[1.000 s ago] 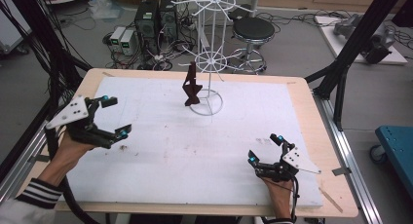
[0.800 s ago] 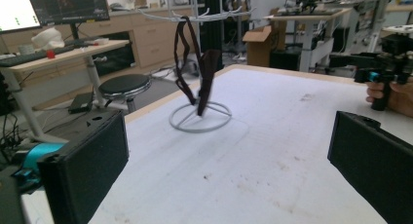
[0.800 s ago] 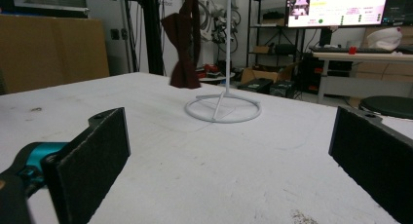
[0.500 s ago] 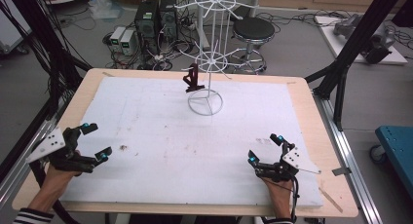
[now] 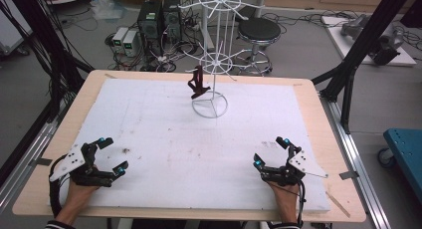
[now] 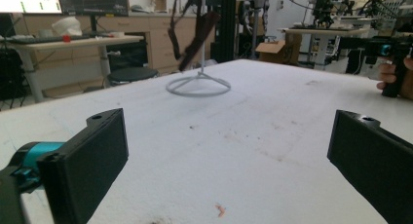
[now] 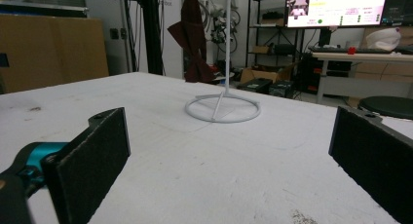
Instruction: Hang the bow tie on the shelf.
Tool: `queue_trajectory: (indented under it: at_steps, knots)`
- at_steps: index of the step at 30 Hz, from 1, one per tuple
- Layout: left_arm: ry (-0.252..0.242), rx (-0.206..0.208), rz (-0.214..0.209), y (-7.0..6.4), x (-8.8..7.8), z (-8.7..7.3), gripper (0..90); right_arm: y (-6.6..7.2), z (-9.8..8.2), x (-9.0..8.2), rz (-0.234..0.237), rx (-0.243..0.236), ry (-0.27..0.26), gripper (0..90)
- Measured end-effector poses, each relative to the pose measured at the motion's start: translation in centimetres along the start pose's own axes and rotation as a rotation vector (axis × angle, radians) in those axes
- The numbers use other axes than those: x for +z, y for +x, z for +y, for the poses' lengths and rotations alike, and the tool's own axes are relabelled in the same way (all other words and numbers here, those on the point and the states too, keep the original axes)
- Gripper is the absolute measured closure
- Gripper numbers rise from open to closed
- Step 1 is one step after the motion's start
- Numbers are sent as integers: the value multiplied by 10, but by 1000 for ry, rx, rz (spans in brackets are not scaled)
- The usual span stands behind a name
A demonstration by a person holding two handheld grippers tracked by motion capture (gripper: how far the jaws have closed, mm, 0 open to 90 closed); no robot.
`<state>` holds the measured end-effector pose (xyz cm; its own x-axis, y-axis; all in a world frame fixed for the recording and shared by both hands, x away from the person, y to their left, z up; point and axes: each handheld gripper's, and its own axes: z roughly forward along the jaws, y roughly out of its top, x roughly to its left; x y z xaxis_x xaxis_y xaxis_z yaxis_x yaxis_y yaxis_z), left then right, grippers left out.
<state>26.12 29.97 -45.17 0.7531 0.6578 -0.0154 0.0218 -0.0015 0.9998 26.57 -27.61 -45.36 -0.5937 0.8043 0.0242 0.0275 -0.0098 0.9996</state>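
High view: left hand-held gripper (image 5: 110, 154) pulled back to near surface (image 5: 164, 139) edge, jaws apart, empty. Dark red bow (image 5: 197, 83) left hanging on white wire rack (image 5: 215, 64); right hand-held gripper (image 5: 271, 152) apart too. Hanging likely done.

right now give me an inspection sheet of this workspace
surface: white padded sheet on a wooden table, with brown stains.
job's things: white wire stand upright at the far middle; dark red bow hanging from a lower arm of the stand.
clutter: nothing seen.
grippers: left claw at the near left edge, jaws wide apart, holding nothing; right claw at the near right edge, jaws wide apart, holding nothing.
cables: one trails from each claw towards the person.
surroundings: computer towers, black stool, tangled floor cables, black frame posts.
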Motion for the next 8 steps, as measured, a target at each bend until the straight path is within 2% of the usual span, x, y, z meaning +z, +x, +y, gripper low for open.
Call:
queue_trajectory:
  at_steps: [8]
  knots:
    - [-8,-23,14,2,-1,-1,17,0,0,0,0,0,-1,6]
